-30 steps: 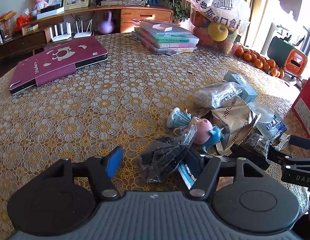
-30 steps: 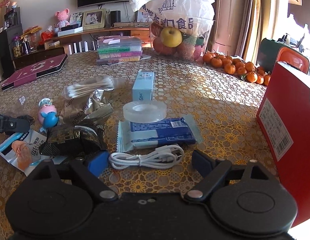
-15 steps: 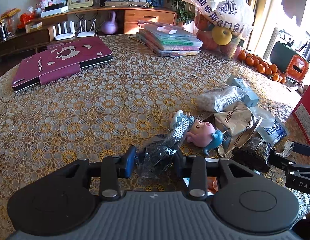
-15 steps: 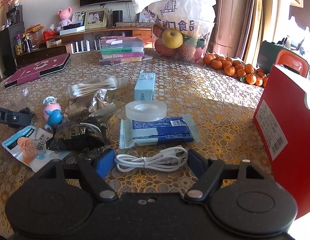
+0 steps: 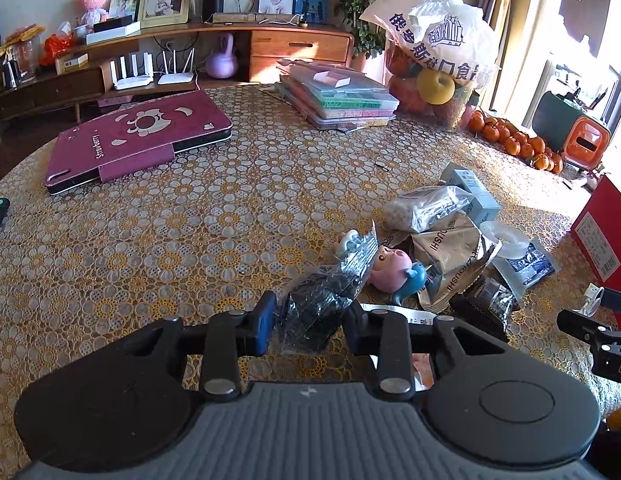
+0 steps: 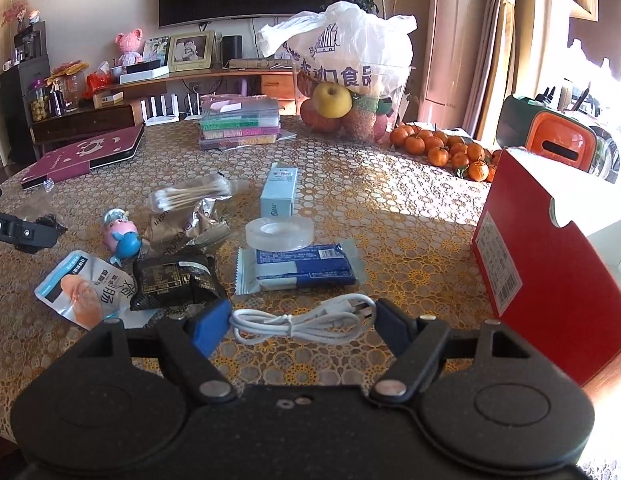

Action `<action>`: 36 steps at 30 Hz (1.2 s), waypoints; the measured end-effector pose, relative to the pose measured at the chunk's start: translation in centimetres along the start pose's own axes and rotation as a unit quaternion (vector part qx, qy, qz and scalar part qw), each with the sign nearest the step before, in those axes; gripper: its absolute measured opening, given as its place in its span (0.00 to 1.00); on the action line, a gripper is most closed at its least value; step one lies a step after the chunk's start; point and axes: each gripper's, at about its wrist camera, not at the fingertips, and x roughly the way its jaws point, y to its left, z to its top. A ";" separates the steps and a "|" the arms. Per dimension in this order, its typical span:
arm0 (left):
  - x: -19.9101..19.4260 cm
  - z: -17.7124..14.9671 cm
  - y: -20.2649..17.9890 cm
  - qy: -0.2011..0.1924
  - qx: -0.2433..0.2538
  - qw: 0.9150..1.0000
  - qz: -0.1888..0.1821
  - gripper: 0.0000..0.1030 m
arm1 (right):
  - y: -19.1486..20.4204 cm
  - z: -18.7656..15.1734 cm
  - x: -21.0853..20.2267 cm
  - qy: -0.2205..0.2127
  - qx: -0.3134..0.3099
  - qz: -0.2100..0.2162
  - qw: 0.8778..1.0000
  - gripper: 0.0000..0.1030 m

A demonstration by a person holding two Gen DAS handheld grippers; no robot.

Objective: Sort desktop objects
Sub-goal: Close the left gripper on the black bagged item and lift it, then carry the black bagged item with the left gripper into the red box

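Observation:
My left gripper is shut on a clear plastic bag of dark pieces, held just above the tablecloth. Behind it lie a pink and blue pig toy, a foil snack bag and a bag of cotton swabs. My right gripper stands open, low over the table, with a coiled white USB cable lying between its fingers, not pinched. Ahead of it lie a blue tissue pack, a clear tape roll, a black packet and a face-mask sachet.
A red carton stands close at the right. A maroon tablet case lies at the far left, stacked plastic boxes and a fruit bowl under a white bag at the back. Tangerines lie beside the bowl.
My left gripper has closed on the plastic bag and raised it off the cloth. My right gripper has narrowed slightly around the cable but stays open.

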 end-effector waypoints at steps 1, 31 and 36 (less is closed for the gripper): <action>-0.4 0.0 -0.2 -0.002 0.002 1.000 -0.002 0.32 | 0.0 0.1 -0.4 -0.001 -0.001 0.001 1.000 0.76; -8.3 3.0 -16.1 -0.030 0.115 0.983 -0.141 0.32 | -7.5 2.7 -11.9 -0.063 -0.002 -0.026 0.998 0.76; -8.0 3.7 -20.1 -0.030 0.138 0.976 -0.164 0.32 | -10.4 2.5 -12.7 -0.070 0.007 -0.046 0.996 0.76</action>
